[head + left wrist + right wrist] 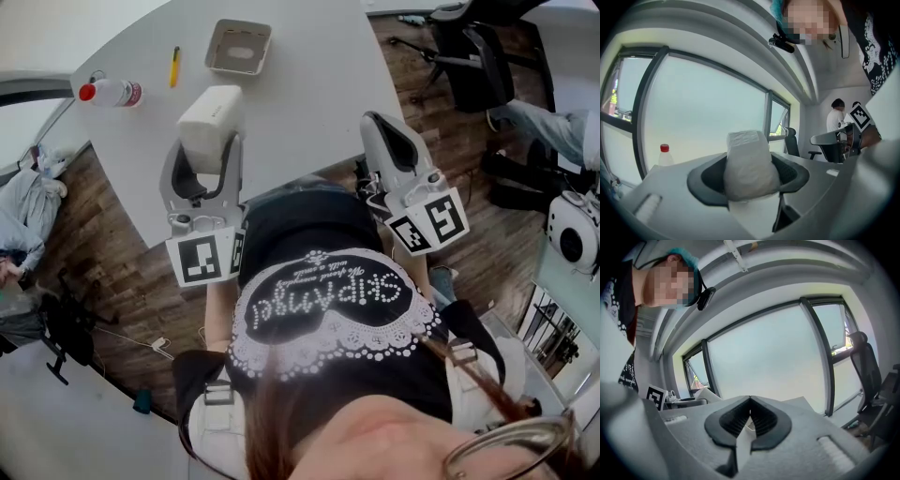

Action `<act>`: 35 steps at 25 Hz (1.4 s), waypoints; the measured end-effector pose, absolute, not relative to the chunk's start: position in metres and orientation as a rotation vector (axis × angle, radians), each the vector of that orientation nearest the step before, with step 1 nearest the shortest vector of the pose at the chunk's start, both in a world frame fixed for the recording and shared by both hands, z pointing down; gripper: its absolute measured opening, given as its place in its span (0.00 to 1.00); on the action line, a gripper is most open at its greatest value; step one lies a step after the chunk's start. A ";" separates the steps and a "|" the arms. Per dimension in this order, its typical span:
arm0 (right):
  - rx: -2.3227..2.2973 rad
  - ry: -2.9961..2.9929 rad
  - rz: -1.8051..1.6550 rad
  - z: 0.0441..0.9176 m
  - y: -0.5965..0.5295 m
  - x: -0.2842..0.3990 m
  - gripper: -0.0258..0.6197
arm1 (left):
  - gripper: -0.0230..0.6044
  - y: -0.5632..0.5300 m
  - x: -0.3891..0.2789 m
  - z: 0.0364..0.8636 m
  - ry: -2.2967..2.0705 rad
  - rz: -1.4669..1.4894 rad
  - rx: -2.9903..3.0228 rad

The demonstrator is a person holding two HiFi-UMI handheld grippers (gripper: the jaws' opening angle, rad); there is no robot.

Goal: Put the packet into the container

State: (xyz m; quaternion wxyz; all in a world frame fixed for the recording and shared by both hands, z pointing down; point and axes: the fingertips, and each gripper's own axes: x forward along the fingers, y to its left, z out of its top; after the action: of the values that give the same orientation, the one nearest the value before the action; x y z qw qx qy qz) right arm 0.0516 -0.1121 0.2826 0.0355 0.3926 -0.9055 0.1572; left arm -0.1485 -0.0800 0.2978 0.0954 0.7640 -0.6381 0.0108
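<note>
A white, soft packet (210, 116) sits between the jaws of my left gripper (208, 148), which is shut on it above the near part of the white table (309, 84). In the left gripper view the packet (749, 161) stands upright and fills the gap of the left gripper (750, 177). The container, a shallow grey tray (238, 47), lies farther back on the table, beyond the packet. My right gripper (386, 129) hovers at the table's near right edge. In the right gripper view the right gripper (750, 403) has its tips touching, with nothing between them.
A clear bottle with a red cap (111, 92) lies at the table's left corner, and a yellow pen (174, 66) lies beside the tray. Black office chairs (473, 52) and a seated person's legs (548, 127) are on the right over the wooden floor.
</note>
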 end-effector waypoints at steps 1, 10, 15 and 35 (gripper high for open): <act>1.209 -2.781 0.482 0.283 -0.112 0.052 0.04 | 0.48 -0.080 -0.149 0.299 -1.888 0.035 2.265; 1.229 -2.775 0.484 0.282 -0.107 0.053 0.04 | 0.48 -0.080 -0.149 0.298 -1.876 0.031 2.276; 1.230 -2.774 0.486 0.282 -0.107 0.054 0.04 | 0.48 -0.080 -0.151 0.298 -1.883 0.031 2.273; 1.273 -2.713 0.543 0.293 -0.119 0.063 0.04 | 0.48 -0.145 -0.169 0.317 -1.879 0.053 2.278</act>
State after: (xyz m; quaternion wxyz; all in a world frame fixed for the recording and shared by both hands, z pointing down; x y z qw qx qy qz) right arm 0.0633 -0.1194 0.2935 0.0481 0.4174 -0.8898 0.1782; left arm -0.1689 -0.1452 0.3168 0.0938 0.7679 -0.6334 0.0178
